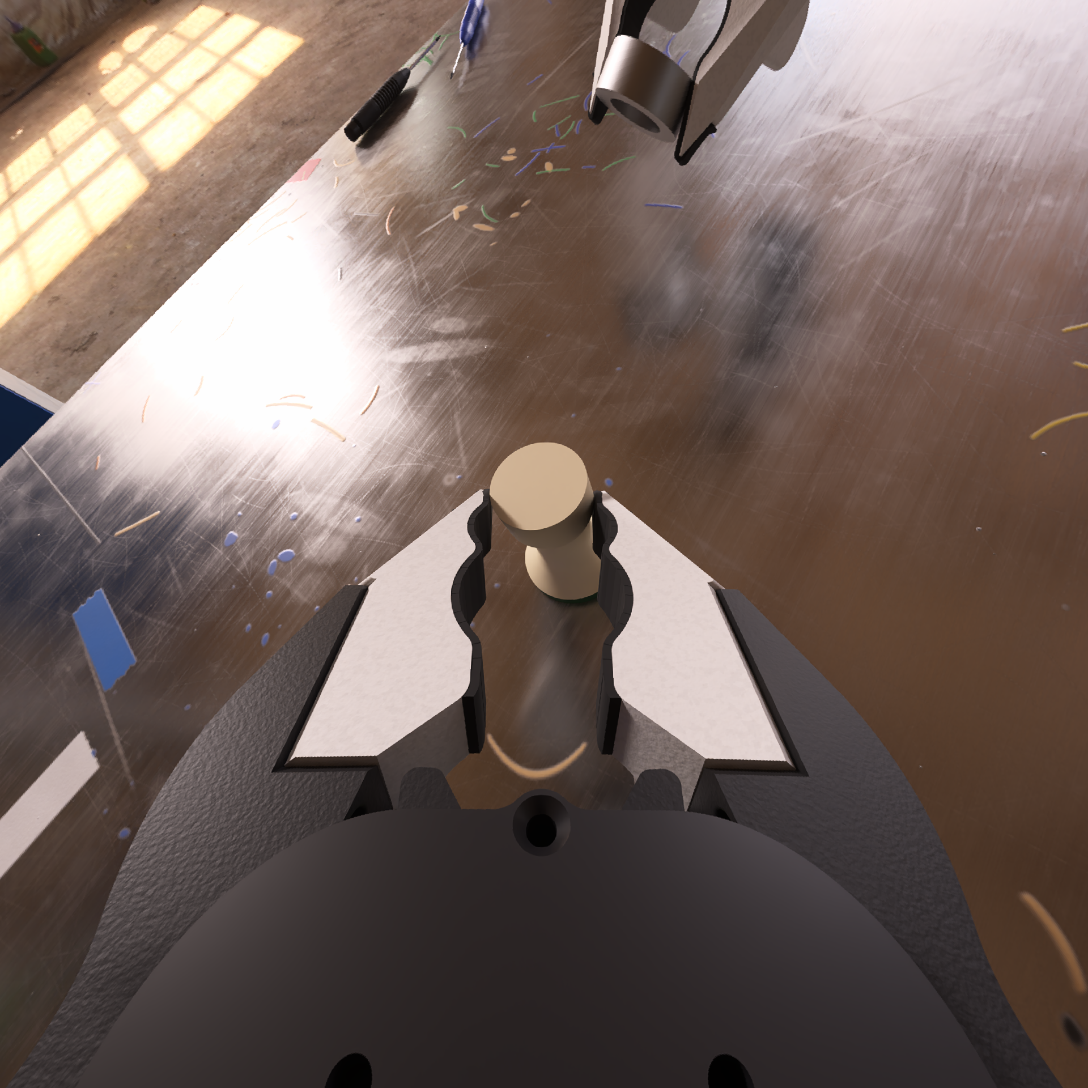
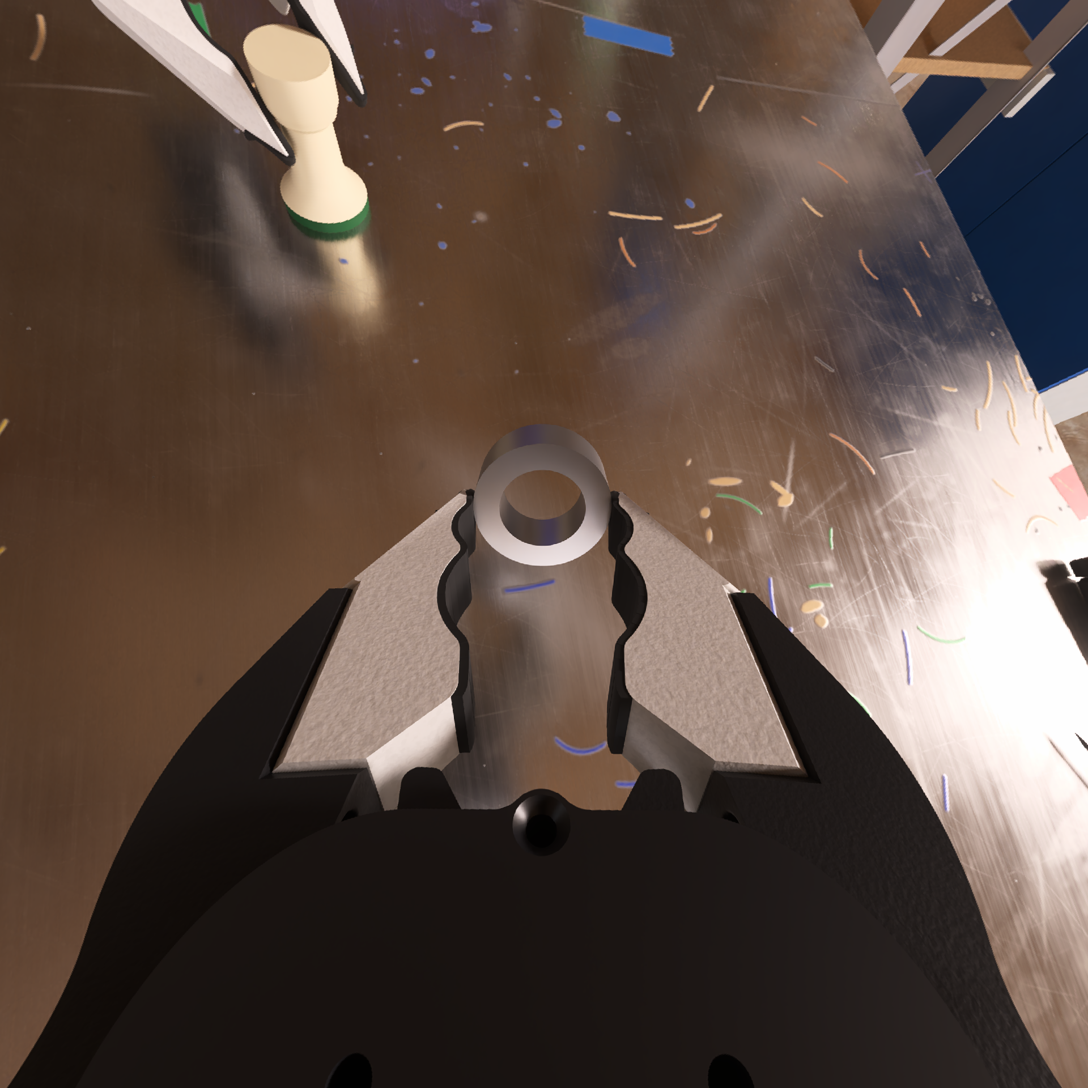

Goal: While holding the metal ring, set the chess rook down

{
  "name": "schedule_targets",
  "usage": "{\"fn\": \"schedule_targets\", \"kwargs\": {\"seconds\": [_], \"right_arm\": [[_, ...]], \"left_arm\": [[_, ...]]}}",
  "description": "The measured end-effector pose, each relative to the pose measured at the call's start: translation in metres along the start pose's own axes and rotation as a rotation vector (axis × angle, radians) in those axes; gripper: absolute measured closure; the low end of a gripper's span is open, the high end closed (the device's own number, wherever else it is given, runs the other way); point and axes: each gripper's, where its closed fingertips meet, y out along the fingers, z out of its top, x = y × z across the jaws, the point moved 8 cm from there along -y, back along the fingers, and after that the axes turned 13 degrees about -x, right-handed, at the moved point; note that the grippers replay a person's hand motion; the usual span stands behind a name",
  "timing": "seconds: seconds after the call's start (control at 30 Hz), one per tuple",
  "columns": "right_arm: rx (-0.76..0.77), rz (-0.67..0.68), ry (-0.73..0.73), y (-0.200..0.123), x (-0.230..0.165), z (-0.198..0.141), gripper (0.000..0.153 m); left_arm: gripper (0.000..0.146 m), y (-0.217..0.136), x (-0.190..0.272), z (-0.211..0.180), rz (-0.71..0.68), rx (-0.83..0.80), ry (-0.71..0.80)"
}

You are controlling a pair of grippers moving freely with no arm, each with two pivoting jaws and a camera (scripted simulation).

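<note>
Steel table scratched; black screwdriver far behind held ring

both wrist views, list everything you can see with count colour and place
chess rook: 1, cream with green base, upright, top between the left gripper's fingers, base at the tabletop
metal ring: 1, silver, held above the table
table: 1, scratched brown metal, speckled with coloured flecks
screwdrivers: 2, one black, one blue, far table edge
blue tape: 1 strip, on the table
left gripper: black and white, closed on the rook
right gripper: black and white, closed on the ring
</note>
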Motion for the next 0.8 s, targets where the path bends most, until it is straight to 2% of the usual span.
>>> {"fn": "schedule_targets", "kwargs": {"seconds": [0.8], "right_arm": [[-0.011,0.030,-0.018,0.0064,-0.0057,0.0010,0.107]], "left_arm": [[0.112,0.0039,0.0015,0.0019,0.016,-0.009,0.033]]}}
